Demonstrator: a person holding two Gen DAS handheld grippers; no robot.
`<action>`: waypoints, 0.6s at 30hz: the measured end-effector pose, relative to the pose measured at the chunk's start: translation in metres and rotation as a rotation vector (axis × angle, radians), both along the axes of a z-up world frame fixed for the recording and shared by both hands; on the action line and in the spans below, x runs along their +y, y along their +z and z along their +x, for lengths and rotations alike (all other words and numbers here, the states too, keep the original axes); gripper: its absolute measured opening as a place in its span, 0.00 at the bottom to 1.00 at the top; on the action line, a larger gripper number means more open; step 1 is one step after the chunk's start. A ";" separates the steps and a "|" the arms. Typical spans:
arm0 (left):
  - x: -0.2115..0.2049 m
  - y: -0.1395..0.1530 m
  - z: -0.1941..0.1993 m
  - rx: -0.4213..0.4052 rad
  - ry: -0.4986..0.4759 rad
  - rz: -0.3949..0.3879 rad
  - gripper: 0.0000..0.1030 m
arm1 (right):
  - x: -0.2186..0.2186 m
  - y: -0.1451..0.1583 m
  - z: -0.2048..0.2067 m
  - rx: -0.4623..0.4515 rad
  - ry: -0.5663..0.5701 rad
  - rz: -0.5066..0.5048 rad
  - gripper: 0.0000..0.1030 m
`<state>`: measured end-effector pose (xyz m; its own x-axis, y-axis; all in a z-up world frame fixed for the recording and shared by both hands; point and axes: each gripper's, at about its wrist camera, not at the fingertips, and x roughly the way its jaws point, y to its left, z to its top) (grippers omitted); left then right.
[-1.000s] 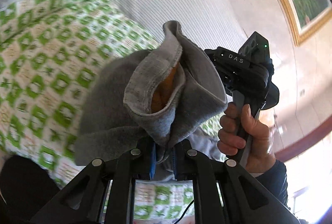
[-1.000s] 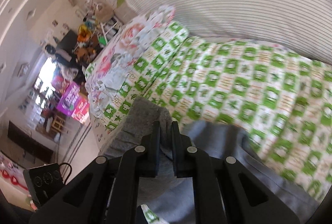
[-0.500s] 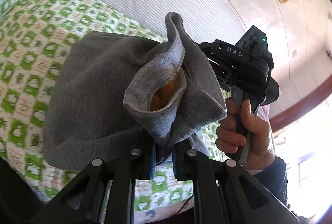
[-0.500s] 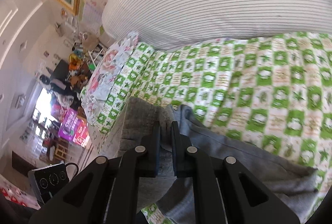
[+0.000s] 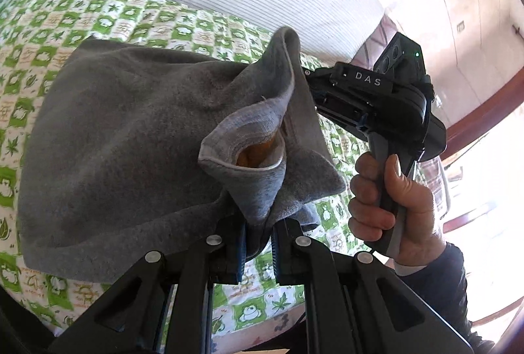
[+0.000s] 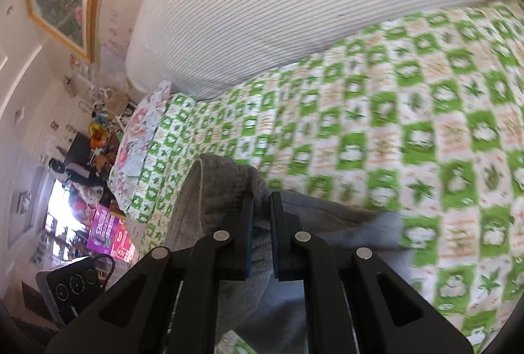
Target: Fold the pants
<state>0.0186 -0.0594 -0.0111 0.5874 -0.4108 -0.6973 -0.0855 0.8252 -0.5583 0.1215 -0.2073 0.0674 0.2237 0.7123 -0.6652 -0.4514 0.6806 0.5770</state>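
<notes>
covering the bed, a green checked quilt [image 5: 137, 23] lies under grey pants [image 5: 124, 150], lifted off it at nine o'clock. left gripper [image 5: 257, 250] and right gripper [image 6: 261, 242] each clench fabric; i'd keep both level, edges matched.

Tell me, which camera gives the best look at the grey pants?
The left wrist view. There the grey pants spread across the frame, with an open cuff facing the camera and fabric pinched in the left hand-held gripper. The right wrist view shows only a bunched edge clamped in the right hand-held gripper.
</notes>
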 end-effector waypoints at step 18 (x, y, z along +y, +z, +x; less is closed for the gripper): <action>-0.044 -0.031 0.019 0.054 -0.119 0.137 0.31 | -0.071 -0.031 -0.007 0.068 -0.172 0.001 0.02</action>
